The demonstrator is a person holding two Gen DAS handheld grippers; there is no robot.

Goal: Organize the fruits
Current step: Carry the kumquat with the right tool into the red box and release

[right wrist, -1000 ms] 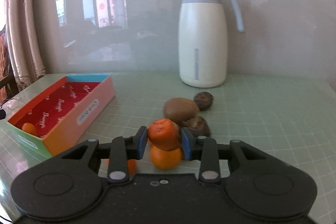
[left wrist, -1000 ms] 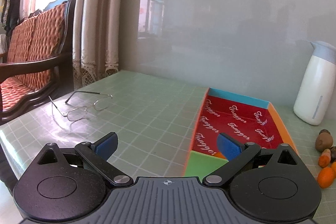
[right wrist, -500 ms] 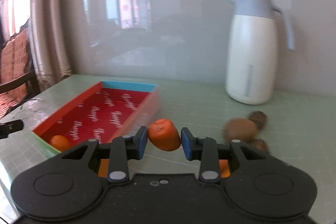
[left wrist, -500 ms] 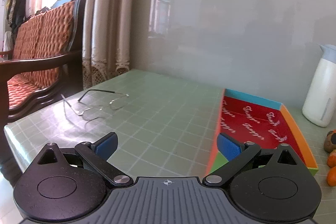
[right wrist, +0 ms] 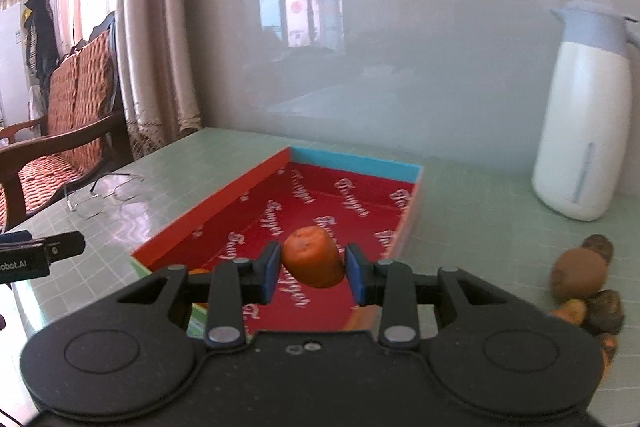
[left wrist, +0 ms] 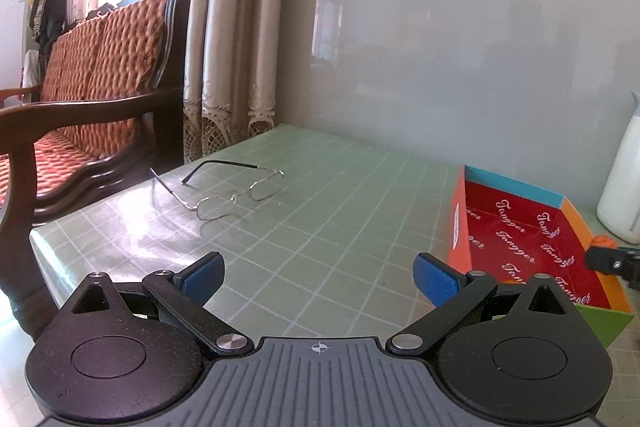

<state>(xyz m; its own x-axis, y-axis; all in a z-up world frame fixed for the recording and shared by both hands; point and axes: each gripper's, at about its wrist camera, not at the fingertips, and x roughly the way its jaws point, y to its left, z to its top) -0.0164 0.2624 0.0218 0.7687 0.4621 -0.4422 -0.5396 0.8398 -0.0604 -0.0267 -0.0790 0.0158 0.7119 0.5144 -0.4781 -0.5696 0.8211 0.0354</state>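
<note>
A chair [left wrist: 80,99] stands at the far left, beside the desk [left wrist: 340,195]. Glasses [left wrist: 224,187] lie on the desk, well apart from the fruit work. The left gripper [left wrist: 318,273] hangs over bare desk with its jaws wide and nothing in them, likely waiting out of the way. Next comes the box [right wrist: 224,205] with its red floor. The right gripper [right wrist: 313,267] is over the box, its jaws tight on an orange fruit [right wrist: 313,263], likely so it can drop inside. More fruits [right wrist: 580,275] sit on the desk at the right, near the jug [right wrist: 584,131], not yet in the box.
</note>
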